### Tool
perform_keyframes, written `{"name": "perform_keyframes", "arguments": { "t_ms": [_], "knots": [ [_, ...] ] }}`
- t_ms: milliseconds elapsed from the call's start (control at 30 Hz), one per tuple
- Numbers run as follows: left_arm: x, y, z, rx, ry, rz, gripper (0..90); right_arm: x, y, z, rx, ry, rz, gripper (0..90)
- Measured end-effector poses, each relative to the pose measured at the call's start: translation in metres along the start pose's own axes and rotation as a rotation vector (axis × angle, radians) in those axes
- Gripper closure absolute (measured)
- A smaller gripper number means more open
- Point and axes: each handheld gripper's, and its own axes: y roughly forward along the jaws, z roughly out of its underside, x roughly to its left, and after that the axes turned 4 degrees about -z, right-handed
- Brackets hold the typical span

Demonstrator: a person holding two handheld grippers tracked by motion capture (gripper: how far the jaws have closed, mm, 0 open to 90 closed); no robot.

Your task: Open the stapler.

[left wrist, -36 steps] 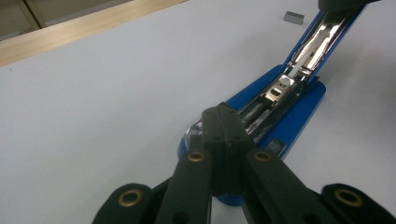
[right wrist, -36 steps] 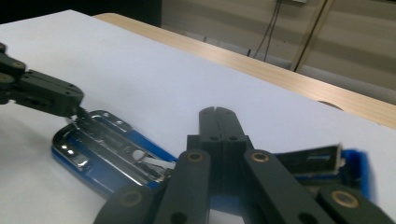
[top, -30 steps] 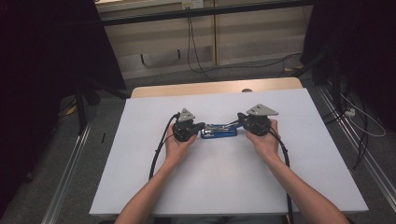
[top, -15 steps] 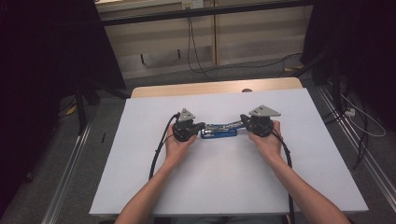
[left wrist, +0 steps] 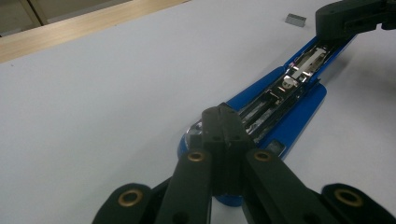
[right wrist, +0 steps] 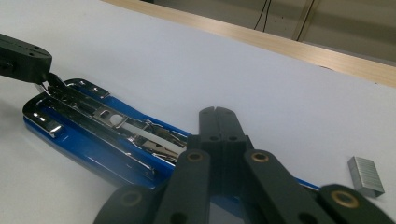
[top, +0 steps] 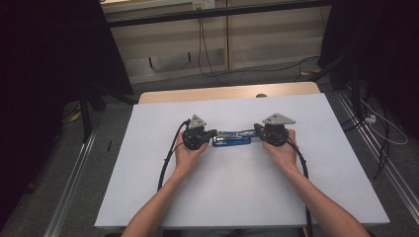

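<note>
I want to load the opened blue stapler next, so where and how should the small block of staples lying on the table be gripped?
Probably across the two long flat sides of the staple block, coming straight down from above. It lies flat and alone on the white table, just beside the stapler, so the jaws have room on either side. Its ridged top offers no hold. The right hand-held gripper is nearest, but its jaws are shut and must open first.

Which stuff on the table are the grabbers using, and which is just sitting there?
In use:
blue stapler, lying opened out
left gripper, shut, at one end
right gripper, shut, at the other end
staple block, beside the stapler

Just there:
white table
floor cables
</note>
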Motion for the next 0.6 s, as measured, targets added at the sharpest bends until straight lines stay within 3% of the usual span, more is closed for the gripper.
{"name": "perform_keyframes", "arguments": {
  "t_ms": [133, 333, 600],
  "knots": [
    [-0.0005, 0.0003, 0.0003, -0.001, -0.020, 0.000, 90.0, -0.0007, -0.0003, 0.0001, -0.002, 0.015, -0.009, 90.0],
    [-0.0006, 0.0002, -0.0004, 0.001, -0.015, -0.005, 90.0, -0.0033, -0.0028, -0.0009, -0.019, 0.025, -0.012, 90.0],
    [0.0012, -0.0004, -0.0008, -0.025, -0.017, 0.020, 90.0, -0.0021, -0.0024, -0.0014, -0.027, 0.021, -0.030, 90.0]
  ]
}}
